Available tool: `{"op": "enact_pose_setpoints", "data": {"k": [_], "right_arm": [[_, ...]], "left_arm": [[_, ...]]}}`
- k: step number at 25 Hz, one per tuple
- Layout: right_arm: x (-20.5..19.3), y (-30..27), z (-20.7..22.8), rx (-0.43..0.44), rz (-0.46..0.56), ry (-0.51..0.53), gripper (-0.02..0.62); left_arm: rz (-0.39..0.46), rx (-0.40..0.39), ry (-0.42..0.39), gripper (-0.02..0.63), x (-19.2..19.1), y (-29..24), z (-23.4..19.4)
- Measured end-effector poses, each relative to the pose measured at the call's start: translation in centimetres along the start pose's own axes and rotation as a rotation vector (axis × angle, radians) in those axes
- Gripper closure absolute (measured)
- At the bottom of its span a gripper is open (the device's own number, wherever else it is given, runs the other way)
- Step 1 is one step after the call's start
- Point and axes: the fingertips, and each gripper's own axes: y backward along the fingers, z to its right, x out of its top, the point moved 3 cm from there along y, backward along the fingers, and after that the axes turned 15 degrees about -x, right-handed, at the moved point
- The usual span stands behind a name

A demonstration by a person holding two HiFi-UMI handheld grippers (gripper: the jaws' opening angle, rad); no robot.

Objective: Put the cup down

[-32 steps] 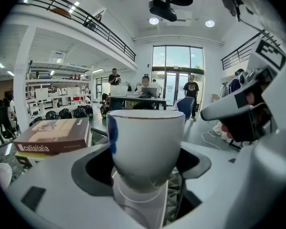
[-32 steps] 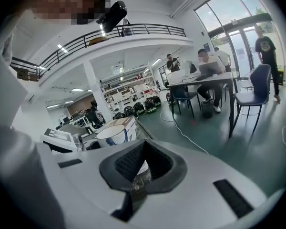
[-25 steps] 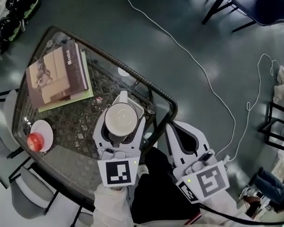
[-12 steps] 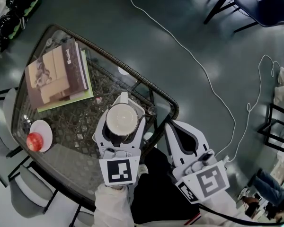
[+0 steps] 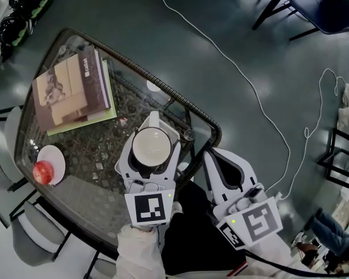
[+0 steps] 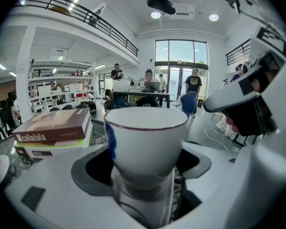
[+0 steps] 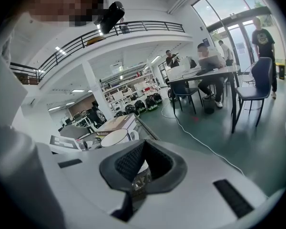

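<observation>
A white cup [image 5: 151, 146] with a dark rim line sits between the jaws of my left gripper [image 5: 152, 133], which is shut on it over the near right part of the glass table [image 5: 81, 193]. In the left gripper view the cup [image 6: 145, 137] stands upright and fills the middle, held low on its body by the left gripper [image 6: 143, 178]. Whether its foot touches the glass I cannot tell. My right gripper [image 5: 214, 158] hangs off the table's near right corner, shut and empty. From the right gripper [image 7: 136, 178] view the cup [image 7: 115, 137] shows at the left.
A stack of books [image 5: 72, 92] lies at the table's far left, and a small white saucer with a red apple [image 5: 43, 172] at its near left. A dark wicker rim [image 5: 163, 92] edges the glass. A white cable [image 5: 244, 80] runs across the floor; chairs [image 5: 305, 2] stand farther off.
Nothing but a slight shift of the head view; the left gripper still holds the cup over the same part of the table, and the right gripper has not moved.
</observation>
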Motion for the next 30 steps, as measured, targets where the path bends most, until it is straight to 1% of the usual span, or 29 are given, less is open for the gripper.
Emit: {"op": "enact_pose_setpoints", "data": {"k": [4,12,15,20,26,30], "right_arm": [[0.0,0.0,0.0,-0.001,0.003,-0.003,0.589],[0.0,0.2,0.1,0.005,0.004,-0.013,0.589],[0.2,0.4,0.1,0.005,0.009,-0.013,0.589],[0.1,0.6,0.1,0.005,0.011,-0.016,0.589],[0.0,0.9,0.0,0.005,0.014,-0.016,0.59],[0.1,1.1,-0.2,0.006,0.022,-0.014,0.589]], "left_arm": [[-0.027,0.015,-0.031,0.214,-0.3,-0.1,0.0],[-0.076,0.035,-0.004,0.213,-0.5,0.0,0.1],[-0.082,0.045,0.007,0.213,-0.5,0.0,0.1],[-0.09,0.036,0.016,0.213,-0.8,0.1,0.3],[-0.172,0.051,0.037,0.212,-2.3,0.6,0.3],[-0.191,0.058,0.036,0.212,-2.6,1.1,0.4]]}}
